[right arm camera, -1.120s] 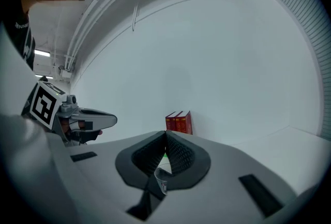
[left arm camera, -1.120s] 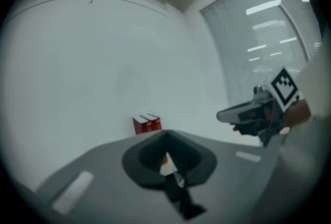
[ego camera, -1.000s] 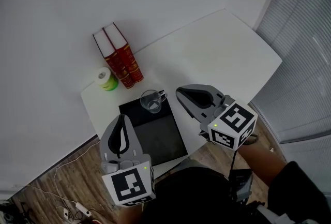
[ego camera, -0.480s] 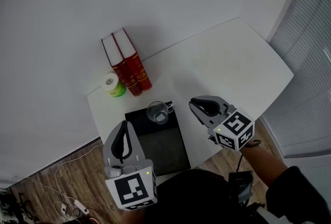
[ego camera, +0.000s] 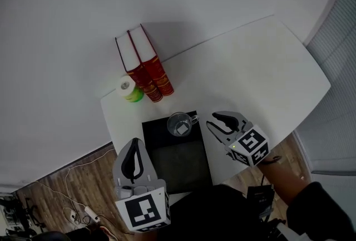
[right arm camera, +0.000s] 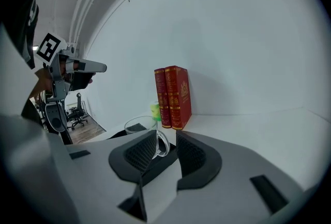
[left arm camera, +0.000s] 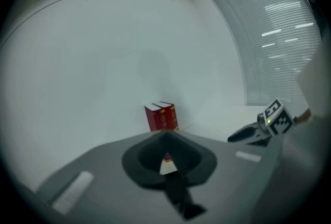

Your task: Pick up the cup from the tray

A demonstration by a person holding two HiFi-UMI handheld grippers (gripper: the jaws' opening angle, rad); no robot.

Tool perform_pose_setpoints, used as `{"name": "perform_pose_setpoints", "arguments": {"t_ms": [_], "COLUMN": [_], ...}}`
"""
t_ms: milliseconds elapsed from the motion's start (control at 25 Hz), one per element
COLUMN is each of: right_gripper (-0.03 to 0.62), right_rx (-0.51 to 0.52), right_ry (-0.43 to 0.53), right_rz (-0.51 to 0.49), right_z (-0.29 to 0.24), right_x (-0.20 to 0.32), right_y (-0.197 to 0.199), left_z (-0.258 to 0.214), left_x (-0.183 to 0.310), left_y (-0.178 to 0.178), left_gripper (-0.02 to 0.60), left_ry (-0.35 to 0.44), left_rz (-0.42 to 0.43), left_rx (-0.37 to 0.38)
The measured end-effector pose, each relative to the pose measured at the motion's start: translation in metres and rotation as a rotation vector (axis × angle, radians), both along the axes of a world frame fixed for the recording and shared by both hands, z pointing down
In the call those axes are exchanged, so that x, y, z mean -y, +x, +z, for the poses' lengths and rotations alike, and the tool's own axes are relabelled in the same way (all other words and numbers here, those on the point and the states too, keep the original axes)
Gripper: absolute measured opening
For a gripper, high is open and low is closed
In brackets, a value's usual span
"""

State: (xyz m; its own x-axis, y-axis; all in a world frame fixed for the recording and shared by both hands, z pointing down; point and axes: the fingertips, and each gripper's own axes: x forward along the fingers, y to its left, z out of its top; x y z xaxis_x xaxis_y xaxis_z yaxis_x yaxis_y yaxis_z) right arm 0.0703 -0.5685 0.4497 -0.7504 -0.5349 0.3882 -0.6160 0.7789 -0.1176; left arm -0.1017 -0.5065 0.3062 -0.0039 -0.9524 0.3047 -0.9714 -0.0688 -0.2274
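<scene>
Jaws, right gripper [ego camera: 221, 123]: just been opening, now parted, nothing clasped; lined up on the handle of cup [ego camera: 180, 123], pads clear of it. Jaws, left gripper [ego camera: 132, 160]: pressed together, empty, held aside. Cup: upright, far corner of tray [ego camera: 179, 163] on bench [ego camera: 250, 67], handle turned rightward, likely why the right side approaches.

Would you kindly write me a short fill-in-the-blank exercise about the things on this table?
1. The clear cup stands at the far end of the black ___.
2. Both upright books near the wall have ___ covers.
3. In the head view, the green roll sits to the ___ of the books.
Missing words: tray; red; left.
</scene>
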Motion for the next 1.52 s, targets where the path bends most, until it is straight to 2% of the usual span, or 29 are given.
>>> {"name": "perform_pose_setpoints", "arguments": {"t_ms": [320, 760, 1040, 1520], "right_gripper": [0.137, 0.147, 0.147, 0.08], "right_rx": [-0.045, -0.137, -0.126, -0.126], "right_ry": [-0.024, -0.014, -0.006, 0.052], "right_rz": [-0.039, -0.029, 0.001, 0.096], "right_z": [0.029, 0.061, 0.065, 0.06], "right_x": [0.008, 0.024, 0.025, 0.033], "right_y": [-0.017, -0.033, -0.044, -0.048], "left_z": [0.006, 0.01, 0.011, 0.013], "left_x": [0.007, 0.008, 0.005, 0.001], "left_y": [-0.011, -0.022, -0.026, -0.033], "left_gripper": [0.002, 0.002, 0.002, 0.002], "left_ry": [-0.021, -0.035, -0.041, -0.038], "left_rz": [-0.014, -0.023, -0.033, -0.049], "left_rx": [0.013, 0.024, 0.022, 0.014]}}
